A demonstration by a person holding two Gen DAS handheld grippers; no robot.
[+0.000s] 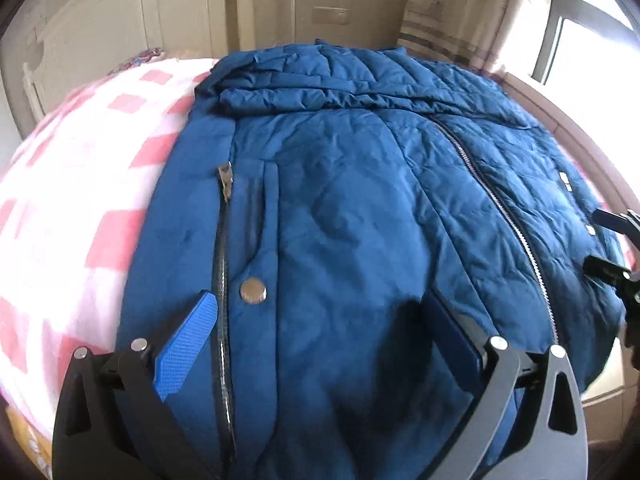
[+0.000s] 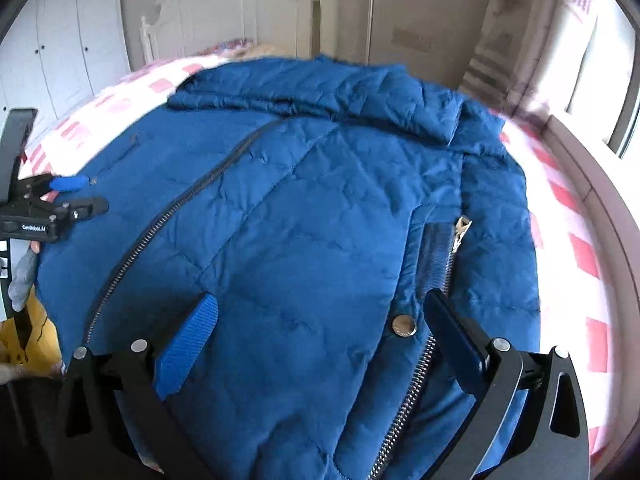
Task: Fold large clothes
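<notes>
A large blue quilted puffer jacket (image 1: 360, 208) lies spread flat on a bed covered by a pink-and-white checked sheet (image 1: 80, 184), its collar end toward the white headboard (image 2: 224, 12) and its hem at the bed's foot edge, nearest the cameras. The jacket's metal zipper (image 1: 504, 204) runs lengthwise along it, and a round metal snap button (image 1: 253, 290) sits near the hem beside a zipped side pocket (image 1: 225, 184).

The left claw (image 1: 320, 312) hovers over the hem near the jacket's left side, its blue-padded fingers (image 1: 188, 344) spread wide, released, with nothing between them. The right claw (image 2: 320, 316) hangs over the hem toward the right side, also released, fingers wide apart above the fabric close to another snap button (image 2: 404, 325). Whether either claw's fingertips touch the cloth cannot be told. A curtained window (image 1: 576, 32) stands beyond the bed's right edge.
</notes>
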